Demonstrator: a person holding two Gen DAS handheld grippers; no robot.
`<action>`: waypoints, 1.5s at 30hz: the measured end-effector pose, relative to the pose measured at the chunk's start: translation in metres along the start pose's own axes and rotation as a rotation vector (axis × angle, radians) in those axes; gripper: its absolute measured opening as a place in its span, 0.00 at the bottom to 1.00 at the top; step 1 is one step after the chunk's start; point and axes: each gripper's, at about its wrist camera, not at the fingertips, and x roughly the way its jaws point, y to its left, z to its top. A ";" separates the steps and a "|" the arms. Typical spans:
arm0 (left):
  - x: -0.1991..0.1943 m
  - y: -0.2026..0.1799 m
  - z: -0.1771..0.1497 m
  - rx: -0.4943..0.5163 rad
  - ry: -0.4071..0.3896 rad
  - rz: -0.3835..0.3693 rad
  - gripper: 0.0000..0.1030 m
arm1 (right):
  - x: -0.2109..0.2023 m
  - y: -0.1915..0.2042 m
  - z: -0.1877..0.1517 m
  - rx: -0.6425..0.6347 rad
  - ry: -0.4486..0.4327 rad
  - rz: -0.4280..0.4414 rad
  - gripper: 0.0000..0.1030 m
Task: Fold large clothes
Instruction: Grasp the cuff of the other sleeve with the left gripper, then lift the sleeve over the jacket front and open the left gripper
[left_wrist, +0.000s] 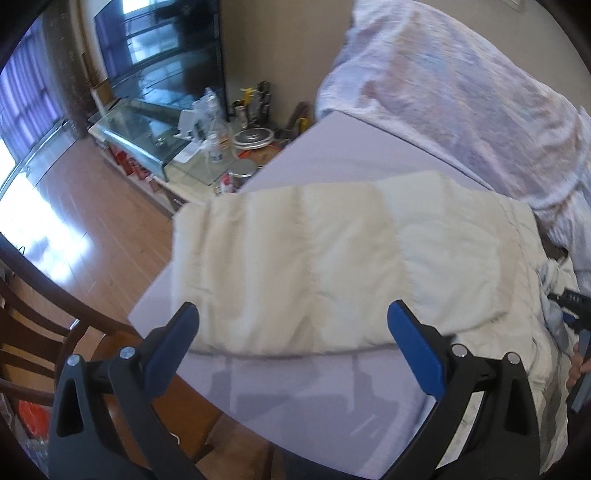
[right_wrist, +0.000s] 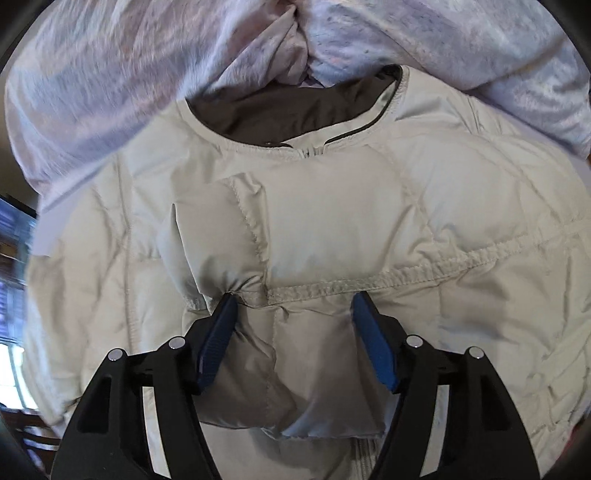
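My right hand-held gripper (right_wrist: 291, 306) stood apart over a sleeve (right_wrist: 258, 236) folded across the jacket (right_wrist: 443, 206), its pads clamped on nothing; my left hand-held gripper (left_wrist: 291, 314) gaped too, above the jacket's edge on the table (left_wrist: 295, 387). Beyond lay a quilt (left_wrist: 461, 92). I judged the sleeve fold done; next, grasp the hem and fold upward.

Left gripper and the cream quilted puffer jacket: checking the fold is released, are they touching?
Apart. The left wrist view shows the left gripper open above the cream quilted puffer jacket, with nothing between its blue fingertips.
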 end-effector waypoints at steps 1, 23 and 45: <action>0.003 0.009 0.004 -0.015 0.005 0.009 0.98 | 0.001 0.001 0.000 -0.001 0.001 -0.006 0.66; 0.079 0.117 0.028 -0.357 0.184 -0.146 0.68 | 0.003 -0.024 0.005 0.011 0.002 0.051 0.67; 0.048 0.086 0.037 -0.382 0.084 -0.218 0.14 | -0.005 -0.025 -0.001 0.023 -0.007 0.077 0.67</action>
